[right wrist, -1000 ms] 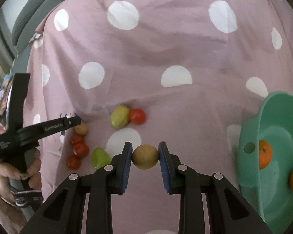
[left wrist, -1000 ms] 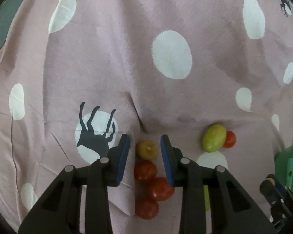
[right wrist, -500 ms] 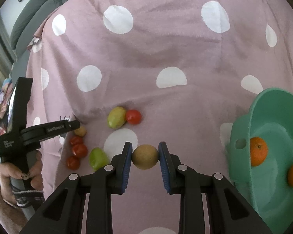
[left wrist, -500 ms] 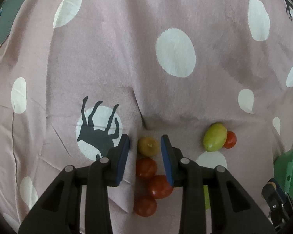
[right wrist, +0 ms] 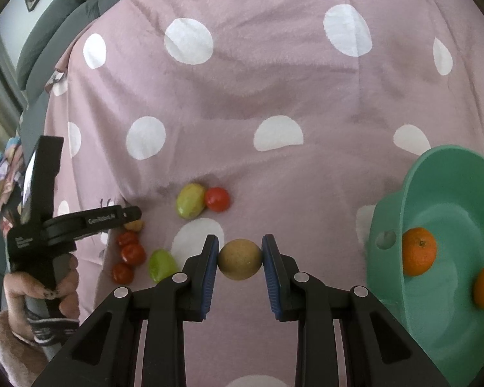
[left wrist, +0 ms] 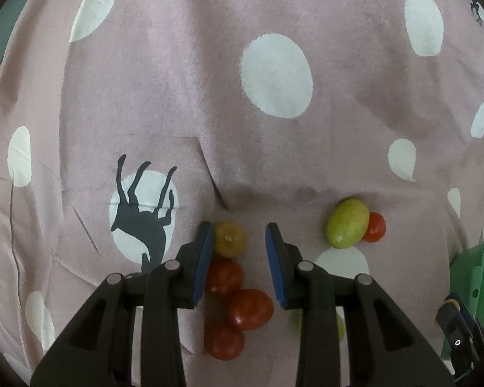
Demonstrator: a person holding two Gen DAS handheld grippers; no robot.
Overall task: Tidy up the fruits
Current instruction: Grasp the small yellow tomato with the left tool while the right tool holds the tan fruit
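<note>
My left gripper (left wrist: 239, 242) is open above a row of small fruits on the pink dotted cloth. A yellow-orange tomato (left wrist: 229, 239) lies between its fingertips, close to the left pad, with three red tomatoes (left wrist: 249, 309) behind it. A green fruit (left wrist: 347, 223) and a red tomato (left wrist: 373, 227) lie to the right. My right gripper (right wrist: 239, 255) is shut on a round brown fruit (right wrist: 239, 259), held above the cloth left of the green bowl (right wrist: 390, 213), which holds two oranges (right wrist: 418, 251). The left gripper (right wrist: 126, 216) shows in the right wrist view.
Another green fruit (right wrist: 160, 264) lies beside the red tomatoes. The green fruit (right wrist: 190, 200) and red tomato (right wrist: 217, 198) pair sits further back. The bowl's edge (left wrist: 477, 277) shows at the right of the left wrist view. A grey sofa (right wrist: 58, 16) lies beyond the cloth.
My right gripper has carried the brown fruit slightly toward the bowl, which looms larger. My left gripper has barely moved and stays open around the yellow-orange tomato.
</note>
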